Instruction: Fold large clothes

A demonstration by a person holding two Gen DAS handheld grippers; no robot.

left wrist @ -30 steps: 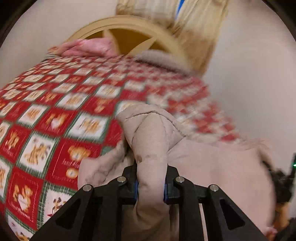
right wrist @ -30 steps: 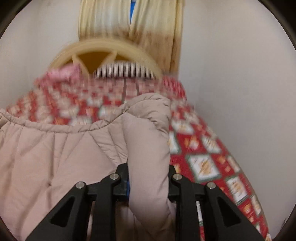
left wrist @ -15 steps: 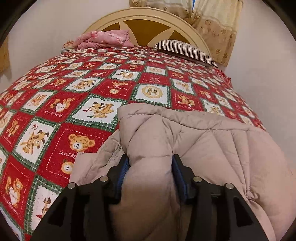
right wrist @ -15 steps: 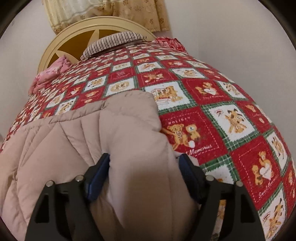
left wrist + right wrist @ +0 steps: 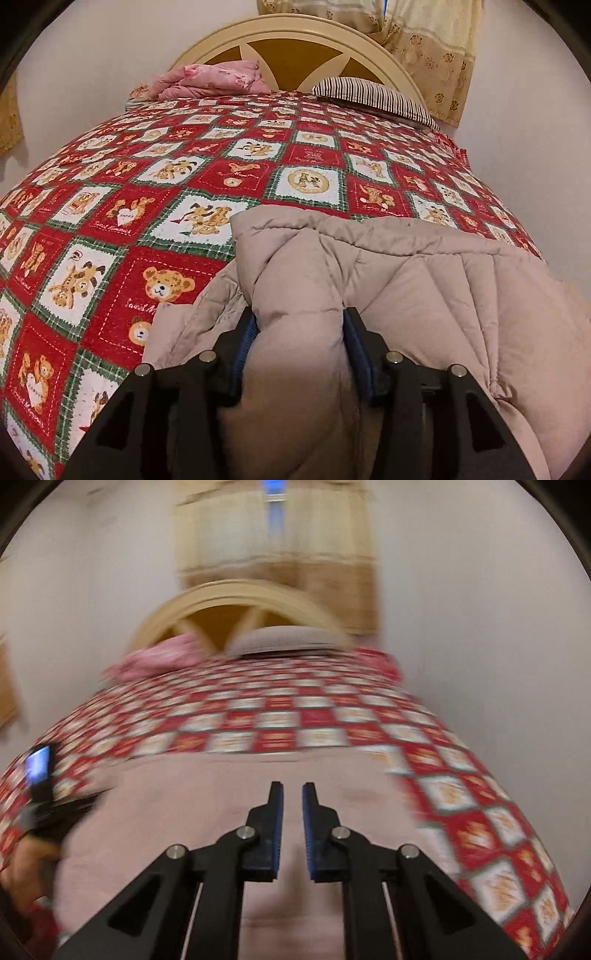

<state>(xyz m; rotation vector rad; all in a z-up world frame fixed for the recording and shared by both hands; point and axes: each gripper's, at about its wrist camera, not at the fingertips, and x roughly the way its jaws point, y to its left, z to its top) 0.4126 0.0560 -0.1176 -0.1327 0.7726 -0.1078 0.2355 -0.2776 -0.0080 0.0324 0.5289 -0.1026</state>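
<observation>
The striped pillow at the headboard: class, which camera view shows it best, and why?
The left wrist view shows the striped pillow best: sharp, its dark and light stripes distinct, lying against the headboard. In the right wrist view the same pillow is motion-blurred into a plain greyish shape with no stripes readable.

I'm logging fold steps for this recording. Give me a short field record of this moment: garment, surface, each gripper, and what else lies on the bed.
garment: beige quilted puffer coat, lying on the bed
surface: red and green teddy-bear patchwork bedspread
left gripper: a bulging fold of the coat between its jaws, pads against it
right gripper: jaws have just been closing, nearly shut, nothing between them, above the coat
also on bed: striped pillow, pink floral bundle
</observation>
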